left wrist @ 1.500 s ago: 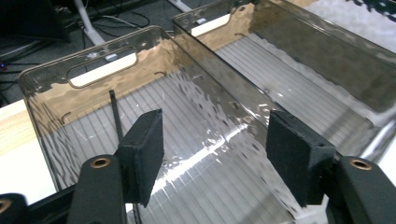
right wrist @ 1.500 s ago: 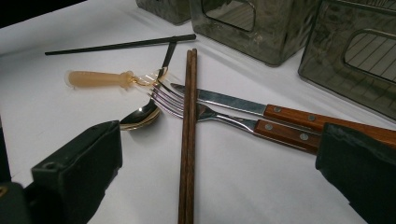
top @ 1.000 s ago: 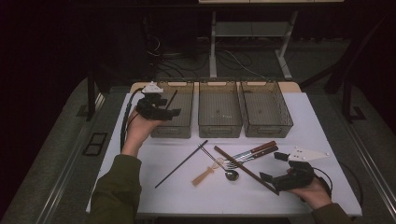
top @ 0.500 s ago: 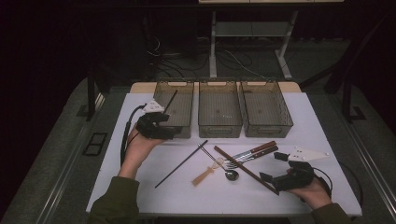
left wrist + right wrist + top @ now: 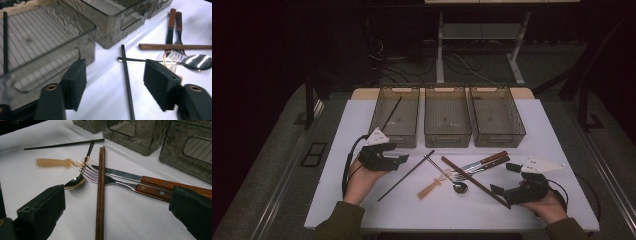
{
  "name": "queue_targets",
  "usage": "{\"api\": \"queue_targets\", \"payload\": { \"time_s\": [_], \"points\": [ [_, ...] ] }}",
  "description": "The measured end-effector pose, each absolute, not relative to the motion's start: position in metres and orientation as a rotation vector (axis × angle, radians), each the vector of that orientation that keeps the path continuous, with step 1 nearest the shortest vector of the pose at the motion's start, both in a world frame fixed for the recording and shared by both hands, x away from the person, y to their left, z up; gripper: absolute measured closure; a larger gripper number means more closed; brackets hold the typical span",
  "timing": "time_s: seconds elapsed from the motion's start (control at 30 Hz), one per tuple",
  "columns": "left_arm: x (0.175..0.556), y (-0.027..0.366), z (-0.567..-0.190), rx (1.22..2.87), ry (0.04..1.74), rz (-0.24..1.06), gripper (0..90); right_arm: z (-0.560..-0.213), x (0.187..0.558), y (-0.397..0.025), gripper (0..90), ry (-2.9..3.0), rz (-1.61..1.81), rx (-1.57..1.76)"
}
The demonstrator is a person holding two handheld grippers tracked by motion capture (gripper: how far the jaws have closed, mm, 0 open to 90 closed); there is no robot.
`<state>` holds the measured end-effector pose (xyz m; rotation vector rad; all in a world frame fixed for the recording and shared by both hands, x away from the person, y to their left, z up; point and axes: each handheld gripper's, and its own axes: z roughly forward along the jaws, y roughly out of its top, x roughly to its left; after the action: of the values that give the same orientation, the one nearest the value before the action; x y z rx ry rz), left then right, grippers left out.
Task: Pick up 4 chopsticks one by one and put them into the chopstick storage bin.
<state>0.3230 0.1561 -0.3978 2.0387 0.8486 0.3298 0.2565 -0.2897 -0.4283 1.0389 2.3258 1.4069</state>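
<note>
The left gripper (image 5: 399,159) had come back from the left bin (image 5: 398,116), where one black chopstick (image 5: 392,113) lay, fingers apart and empty. The second black chopstick (image 5: 127,80) lay on the bench (image 5: 337,165) just ahead, likely next. The right gripper (image 5: 502,181) rested open by the brown chopsticks (image 5: 100,192).

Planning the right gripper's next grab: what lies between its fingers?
In the right gripper view, the right gripper is open and the brown wooden chopsticks run up between its fingers, crossing over the fork.

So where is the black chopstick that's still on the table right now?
In the high view the black chopstick lies diagonally on the white table, left of centre, just right of the open left tool and left of the spoon.
</note>
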Motion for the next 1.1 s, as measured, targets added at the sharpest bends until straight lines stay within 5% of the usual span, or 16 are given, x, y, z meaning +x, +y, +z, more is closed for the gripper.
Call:
{"api": "queue_targets", "payload": {
  "time_s": [0.7,1.1],
  "points": [
    [0.317,0.143,-0.433,2.157,0.856,0.218,71.9,-0.428,0.256,-0.289,0.7,2.323,1.397,1.031],
    [0.319,0.132,-0.444,2.209,0.834,0.177,79.5,-0.428,0.256,-0.289,0.7,2.323,1.395,1.035]
  ]
}}
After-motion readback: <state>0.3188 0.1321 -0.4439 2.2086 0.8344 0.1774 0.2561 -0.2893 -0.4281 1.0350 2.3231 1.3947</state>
